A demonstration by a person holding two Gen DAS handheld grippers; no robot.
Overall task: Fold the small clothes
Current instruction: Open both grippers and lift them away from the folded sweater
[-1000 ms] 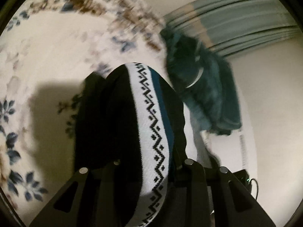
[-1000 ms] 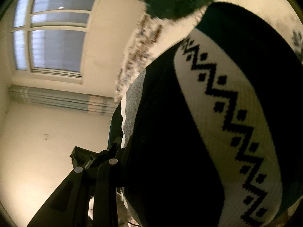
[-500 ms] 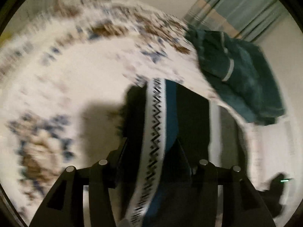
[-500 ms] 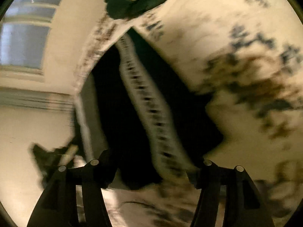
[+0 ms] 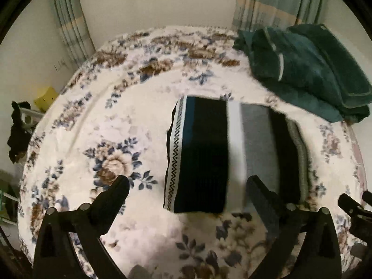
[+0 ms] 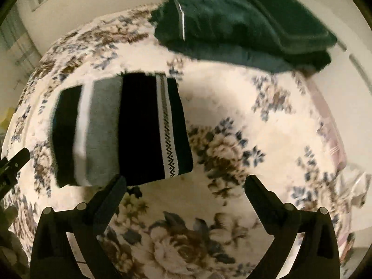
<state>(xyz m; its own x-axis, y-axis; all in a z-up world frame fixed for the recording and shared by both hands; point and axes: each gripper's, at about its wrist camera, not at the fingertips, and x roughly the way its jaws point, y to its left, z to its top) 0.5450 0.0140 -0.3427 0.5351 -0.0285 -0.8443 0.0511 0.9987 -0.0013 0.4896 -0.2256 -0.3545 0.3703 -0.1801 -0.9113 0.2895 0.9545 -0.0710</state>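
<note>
A folded knit garment [image 5: 209,153] lies flat on the floral bedspread [image 5: 116,121]. It is black with white, grey and teal bands and a zigzag stripe. It also shows in the right wrist view [image 6: 130,130]. My left gripper [image 5: 187,186] is open and empty, raised just in front of the garment's near edge. My right gripper [image 6: 184,184] is open and empty, its left finger [image 6: 111,197] over the garment's near edge. The right gripper's tip shows at the left wrist view's right edge [image 5: 355,204].
A folded dark green blanket [image 5: 309,69] lies at the back right of the bed, seen also in the right wrist view [image 6: 244,18]. Curtains [image 5: 279,2] and a wall stand behind. A yellow box [image 5: 46,97] and dark cloth [image 5: 16,134] sit off the bed's left side.
Both grippers have let go of the garment, opened and pulled back. The garment, held up and close before, now lies folded flat on the bedspread.
</note>
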